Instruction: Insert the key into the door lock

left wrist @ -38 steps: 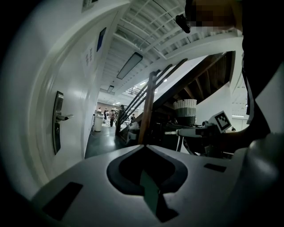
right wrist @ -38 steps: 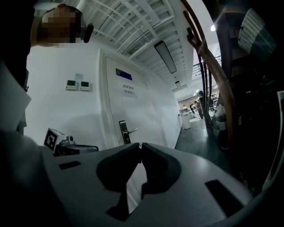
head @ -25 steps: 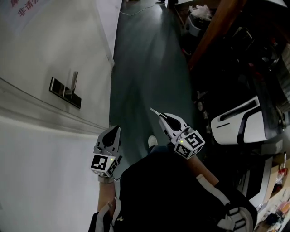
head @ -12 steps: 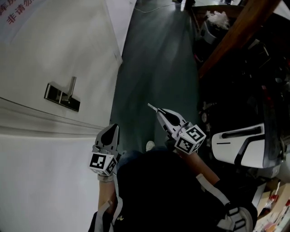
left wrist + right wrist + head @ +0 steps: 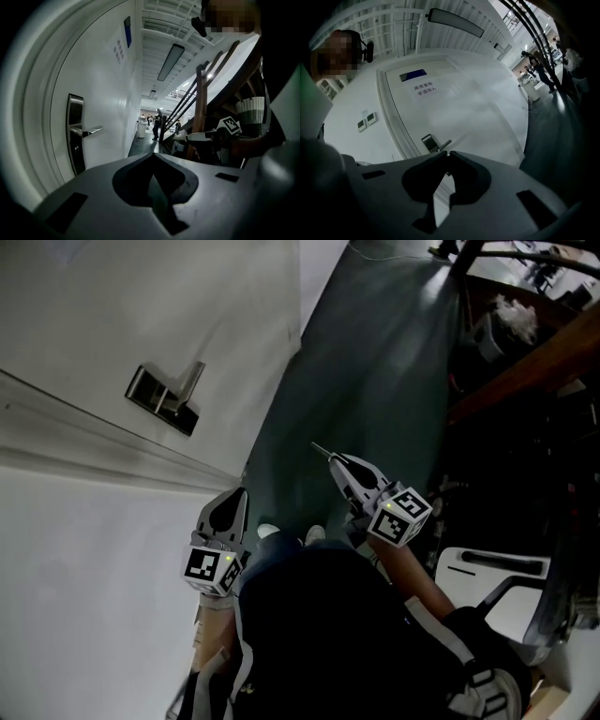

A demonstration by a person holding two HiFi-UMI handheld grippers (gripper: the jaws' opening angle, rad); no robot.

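In the head view, the door lock (image 5: 157, 397) sits on the pale door (image 5: 112, 306) at upper left with its handle (image 5: 193, 379) sticking out, and both tools are well apart from it, low in the picture over the dark floor (image 5: 375, 362). The right gripper (image 5: 335, 460) has its jaws pressed on the key (image 5: 320, 449), which juts out beyond the tips as a thin sliver. Its long axis runs on from the jaws, up and to the left in the picture, tip leading towards the door side. The left gripper (image 5: 237, 500) hangs just beside the door face with its jaws together and nothing between them. In the left gripper view, those jaws (image 5: 152, 157) meet at a point and are empty. The lock plate stands upright at left, and a small round mark under the handle may be the keyhole, though we cannot be sure. In the right gripper view, the jaws pinch a small metal glint, the key, with its tip just below the lock plate in the picture, so it looks roughly aimed. We judge this as the approach: next we must close the gap, level the key with the keyhole and push along its axis.
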